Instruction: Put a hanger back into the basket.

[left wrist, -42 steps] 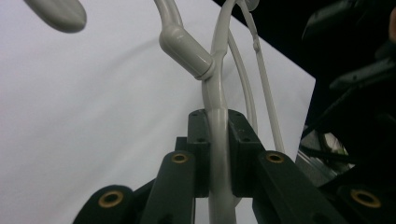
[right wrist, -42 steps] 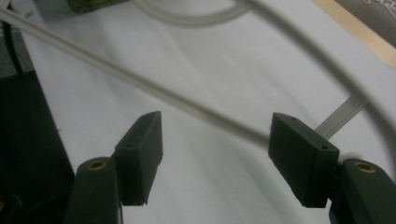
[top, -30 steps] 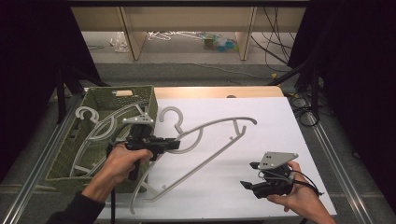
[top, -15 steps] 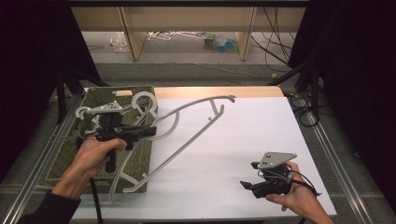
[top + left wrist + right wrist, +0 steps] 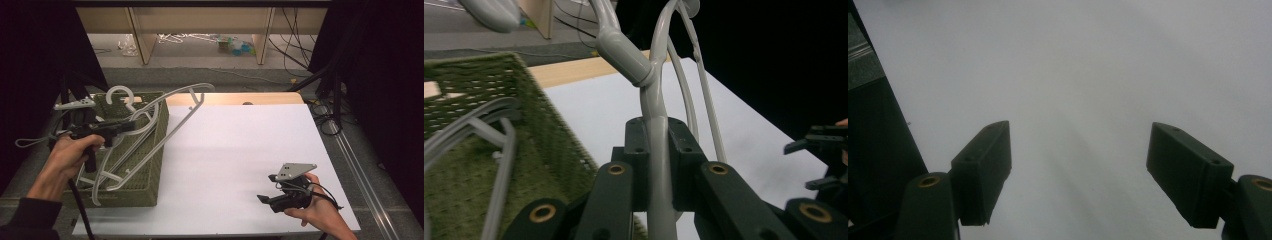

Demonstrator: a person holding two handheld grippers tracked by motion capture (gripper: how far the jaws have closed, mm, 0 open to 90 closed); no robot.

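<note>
In the high view, the left hand-held gripper is raised over a green woven rectangular basket at the left edge of the white counter. It grips a grey plastic clothes hanger, held tilted, its lower end in the basket, its upper arm reaching out over the counter. More grey hangers lie in the basket. The right hand-held gripper rests low near the counter's front right corner.

In the left gripper view, the jaws are clamped tight on the hanger's grey bar, basket to the left.

In the right gripper view, the jaws stand wide apart with nothing between them, above bare white counter.
</note>
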